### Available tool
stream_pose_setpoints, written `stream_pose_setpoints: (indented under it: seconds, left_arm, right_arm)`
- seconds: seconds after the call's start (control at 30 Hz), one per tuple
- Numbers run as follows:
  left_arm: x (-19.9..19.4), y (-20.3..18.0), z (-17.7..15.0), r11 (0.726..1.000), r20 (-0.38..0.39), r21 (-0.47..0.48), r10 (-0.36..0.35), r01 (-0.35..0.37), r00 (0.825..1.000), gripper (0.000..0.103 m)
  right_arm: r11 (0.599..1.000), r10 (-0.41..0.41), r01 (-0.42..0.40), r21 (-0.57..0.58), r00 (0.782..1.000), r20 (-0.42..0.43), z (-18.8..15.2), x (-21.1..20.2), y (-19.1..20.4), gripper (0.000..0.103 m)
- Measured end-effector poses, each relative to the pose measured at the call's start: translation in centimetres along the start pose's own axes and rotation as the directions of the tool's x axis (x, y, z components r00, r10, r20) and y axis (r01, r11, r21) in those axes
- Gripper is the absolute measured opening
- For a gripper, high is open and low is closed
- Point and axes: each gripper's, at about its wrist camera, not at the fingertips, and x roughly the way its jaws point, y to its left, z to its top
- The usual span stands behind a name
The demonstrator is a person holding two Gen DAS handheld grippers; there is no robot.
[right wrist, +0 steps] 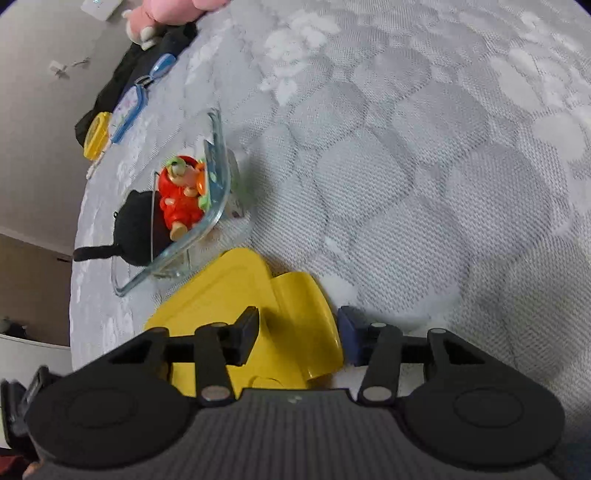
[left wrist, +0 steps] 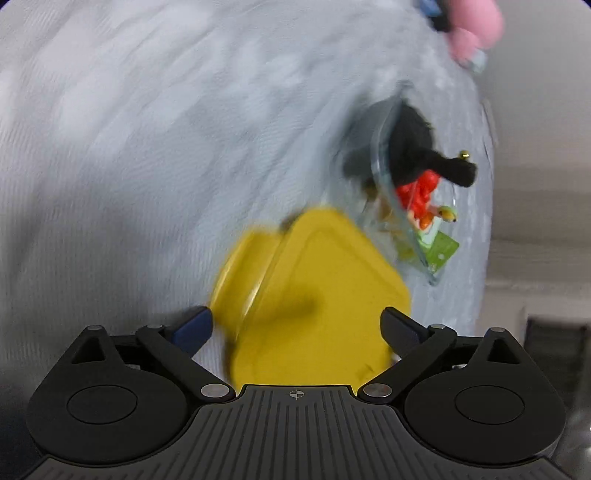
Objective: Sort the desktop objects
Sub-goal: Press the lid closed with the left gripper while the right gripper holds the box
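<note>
Two grippers' jaws are held open around a yellow lid [right wrist: 236,295] on the grey patterned desk [right wrist: 406,184].
Beside the lid, a glass dish [right wrist: 218,177] is blurred in the left view.

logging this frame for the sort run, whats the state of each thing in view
yellow lid: off the dish, flat on the cloth beside it
glass dish: uncovered, toys inside
red toy figure: lying in the dish
black plush: in the dish, tail over the rim
left gripper: open, above the lid
right gripper: open, fingers either side of the lid's tab
pink plush: at the cloth's far edge
</note>
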Motion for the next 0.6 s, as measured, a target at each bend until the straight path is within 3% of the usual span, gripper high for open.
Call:
stream_pose_setpoints:
  seconds: [0.07, 0.13, 0.33, 0.4, 0.43, 0.47, 0.5, 0.6]
  left_arm:
    - [-0.1, 0.4, -0.7, 0.998, -0.040, -0.031, -0.050, 0.049, 0.998, 0.101]
    - [0.0, 0.1, -0.6, 1.000, -0.006, -0.015, -0.023, 0.023, 1.000, 0.101]
    - [1.6, 0.5, 1.4, 0.995, -0.003, -0.075, -0.060, 0.059, 0.998, 0.101]
    - [1.6, 0.2, 1.6, 0.997, 0.006, -0.036, -0.068, 0.068, 0.998, 0.100]
    - [1.5, -0.1, 1.6, 0.998, 0.018, -0.006, -0.064, 0.065, 0.998, 0.100]
    - [1.4, -0.3, 1.3, 0.998, 0.030, 0.023, -0.052, 0.052, 0.998, 0.095]
    - [1.2, -0.6, 1.0, 0.998, 0.043, 0.059, -0.028, 0.026, 0.999, 0.085]
    - [0.5, -1.1, 0.2, 0.988, 0.075, 0.148, 0.039, -0.050, 0.996, 0.069]
  right_arm:
    - [0.999, -0.007, 0.008, 0.032, 0.999, -0.045, -0.4, 0.2, -0.6, 0.056]
    - [0.999, -0.022, 0.023, 0.026, 0.998, -0.053, -0.5, 1.0, 0.0, 0.058]
    - [1.000, -0.021, 0.022, 0.021, 0.999, -0.031, -1.2, 1.4, 0.5, 0.067]
    - [0.999, -0.016, 0.016, 0.028, 1.000, -0.002, -1.3, 1.4, 0.5, 0.064]
    - [0.999, -0.028, 0.027, 0.017, 0.999, 0.016, -1.3, 1.3, 0.6, 0.051]
    - [0.999, -0.044, 0.044, 0.003, 0.999, 0.025, -1.3, 1.4, 0.8, 0.046]
    - [0.999, -0.044, 0.044, -0.009, 0.998, 0.034, -1.4, 1.3, 0.9, 0.045]
    - [0.995, -0.057, 0.063, -0.080, 0.996, 0.070, -1.9, 0.8, 1.8, 0.044]
